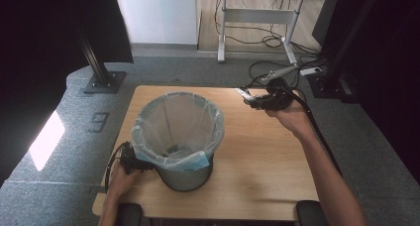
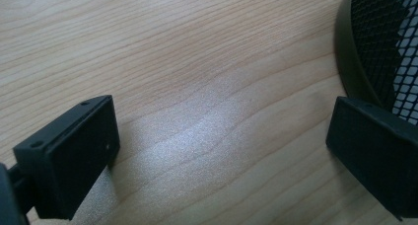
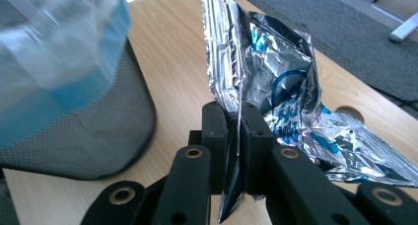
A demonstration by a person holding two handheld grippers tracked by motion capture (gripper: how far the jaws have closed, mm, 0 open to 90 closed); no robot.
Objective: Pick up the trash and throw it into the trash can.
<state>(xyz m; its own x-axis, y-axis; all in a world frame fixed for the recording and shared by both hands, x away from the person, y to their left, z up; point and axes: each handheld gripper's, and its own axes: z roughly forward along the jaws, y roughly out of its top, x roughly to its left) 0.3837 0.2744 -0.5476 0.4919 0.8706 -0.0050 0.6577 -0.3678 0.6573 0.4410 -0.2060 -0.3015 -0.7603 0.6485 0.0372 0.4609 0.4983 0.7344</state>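
silver foil wrapper (image 3: 266, 82), crumpled with blue print, is pinched flat between the jaws of the right gripper (image 3: 240, 131), clenched tight on one edge of it. in the high view that right gripper (image 1: 255, 101) is held above the far right part of the wooden table (image 1: 257, 166), wrapper tip poking out toward the bin. mesh waste bin (image 1: 185, 174) with a clear-blue liner bag (image 1: 173, 132) stands left of centre on the table, well apart from the wrapper. left gripper (image 1: 132, 162) sits low by the bin's base on the near left; jaws spread wide with nothing between them, one pad (image 2: 377, 151) just beside the mesh wall.

step in hand, i'd say: carrying picked-up trash to the bin. next move calls for swinging the right gripper over the liner's mouth, then releasing so the foil drops inside. light foil may cling to a pad or drift, so release low and centred. left looks set to steady the bin.
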